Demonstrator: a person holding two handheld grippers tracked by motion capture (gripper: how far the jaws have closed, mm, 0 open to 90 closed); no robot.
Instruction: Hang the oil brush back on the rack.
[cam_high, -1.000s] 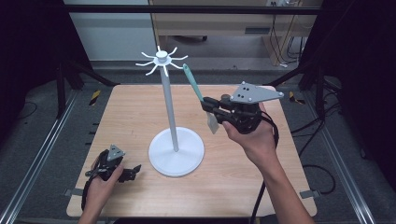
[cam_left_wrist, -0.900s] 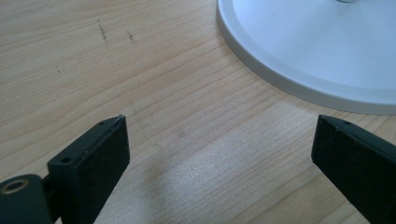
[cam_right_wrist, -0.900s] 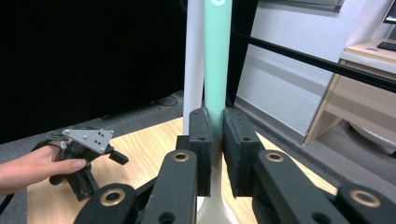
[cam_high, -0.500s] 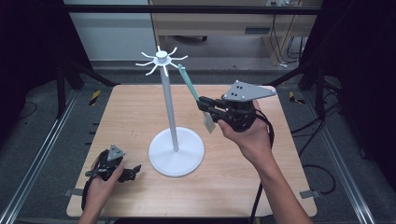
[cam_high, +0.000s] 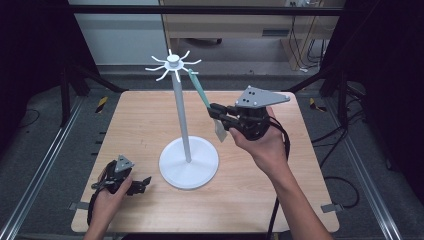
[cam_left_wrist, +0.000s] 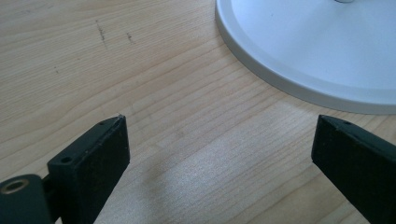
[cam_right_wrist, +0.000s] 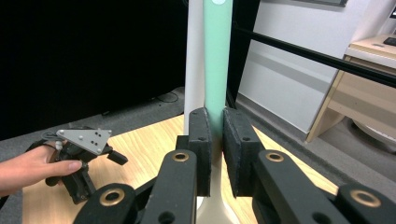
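Just right of centre in the high view, the right tool (cam_high: 218, 116) is closed on a pale green spatula (cam_high: 202, 93), which slants up toward the hooks of the white stand (cam_high: 183, 127); along that tool's own view the two pads clamp the green handle (cam_right_wrist: 217, 56) right in front of the stand's pole (cam_right_wrist: 194, 51). At the lower left, the left tool (cam_high: 140, 183) rests on the wooden tabletop (cam_high: 135, 120) beside the stand's round base (cam_left_wrist: 322, 51), its jaws wide apart with nothing between them. I can read no brand, label or writing on any of these things.
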